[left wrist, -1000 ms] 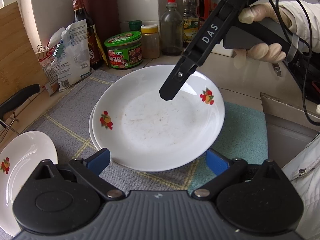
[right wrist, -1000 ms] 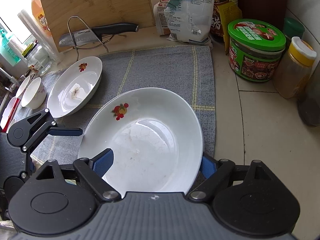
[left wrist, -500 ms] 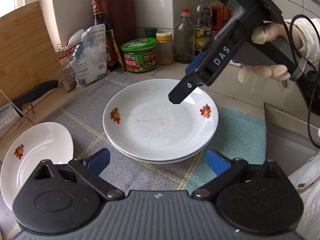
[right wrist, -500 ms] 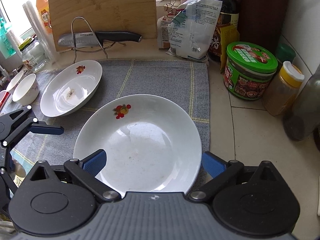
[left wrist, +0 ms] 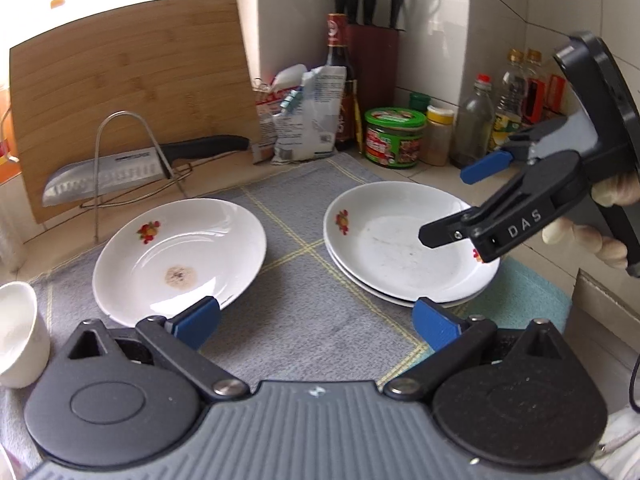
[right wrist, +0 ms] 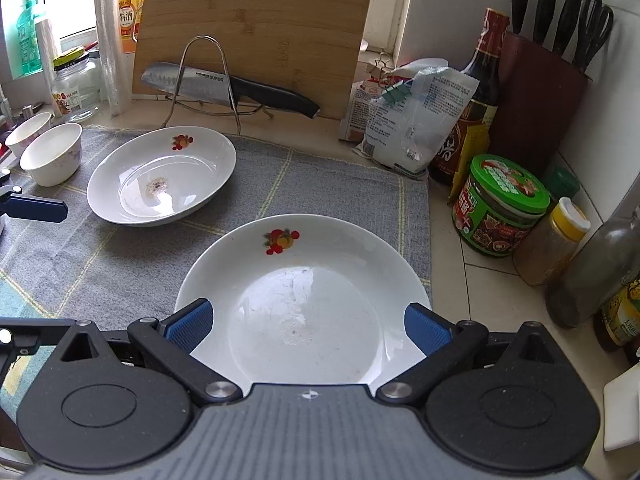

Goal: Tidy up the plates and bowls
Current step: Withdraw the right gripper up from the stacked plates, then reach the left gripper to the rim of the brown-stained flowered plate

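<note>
Two white flowered plates sit stacked (left wrist: 400, 248) on the right of the grey mat (left wrist: 312, 280). A single plate (left wrist: 180, 256) with a brown stain lies to their left. My left gripper (left wrist: 316, 322) hangs open over the mat between them, holding nothing. My right gripper (left wrist: 456, 204) hovers open above the stack's right side, with a gloved hand on its handle. In the right wrist view the right gripper (right wrist: 308, 326) straddles the near part of the stack (right wrist: 304, 280) without gripping it. The stained plate (right wrist: 160, 176) lies further left, and two white bowls (right wrist: 52, 152) stand at the mat's left end.
A bamboo board (left wrist: 128, 80) and a knife on a wire rack (left wrist: 120, 168) stand behind the mat. A bag (right wrist: 416, 120), sauce bottle (right wrist: 480, 92), knife block (right wrist: 540, 100), green jar (right wrist: 500, 208) and further bottles line the right wall. A bowl (left wrist: 16, 332) sits beside my left gripper.
The right jaws have widened around the top plate. Both grippers have drawn back from the stack. The left view has swung left, bringing the stained plate and a bowl into sight.
</note>
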Action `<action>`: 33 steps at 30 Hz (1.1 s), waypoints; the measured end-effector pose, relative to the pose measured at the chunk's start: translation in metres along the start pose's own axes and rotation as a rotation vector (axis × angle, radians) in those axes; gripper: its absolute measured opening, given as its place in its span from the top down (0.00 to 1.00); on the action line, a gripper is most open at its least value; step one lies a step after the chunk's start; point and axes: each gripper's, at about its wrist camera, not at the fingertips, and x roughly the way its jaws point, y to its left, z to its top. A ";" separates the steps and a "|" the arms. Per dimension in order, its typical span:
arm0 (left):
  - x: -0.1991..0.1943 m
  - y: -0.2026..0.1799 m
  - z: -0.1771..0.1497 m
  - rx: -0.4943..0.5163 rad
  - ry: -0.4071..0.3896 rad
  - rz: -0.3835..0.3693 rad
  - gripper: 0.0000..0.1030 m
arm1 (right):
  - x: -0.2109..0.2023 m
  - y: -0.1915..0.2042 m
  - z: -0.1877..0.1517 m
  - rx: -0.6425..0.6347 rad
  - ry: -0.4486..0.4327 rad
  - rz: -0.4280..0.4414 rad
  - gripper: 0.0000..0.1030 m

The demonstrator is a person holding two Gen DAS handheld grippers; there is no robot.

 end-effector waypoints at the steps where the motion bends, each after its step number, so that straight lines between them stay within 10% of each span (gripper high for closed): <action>1: -0.005 0.005 -0.002 -0.022 -0.009 0.015 0.01 | -0.002 0.006 0.000 -0.001 -0.010 -0.004 0.00; 11: -0.055 0.048 -0.034 -0.076 -0.059 0.161 0.01 | -0.011 0.068 0.000 0.048 -0.041 -0.001 0.00; 19: -0.066 0.065 -0.054 -0.042 -0.025 0.121 0.01 | -0.018 0.115 -0.005 0.045 -0.031 -0.012 0.00; 33: -0.037 0.074 -0.030 -0.135 0.032 0.179 0.01 | 0.035 0.103 0.029 -0.137 -0.027 0.127 0.00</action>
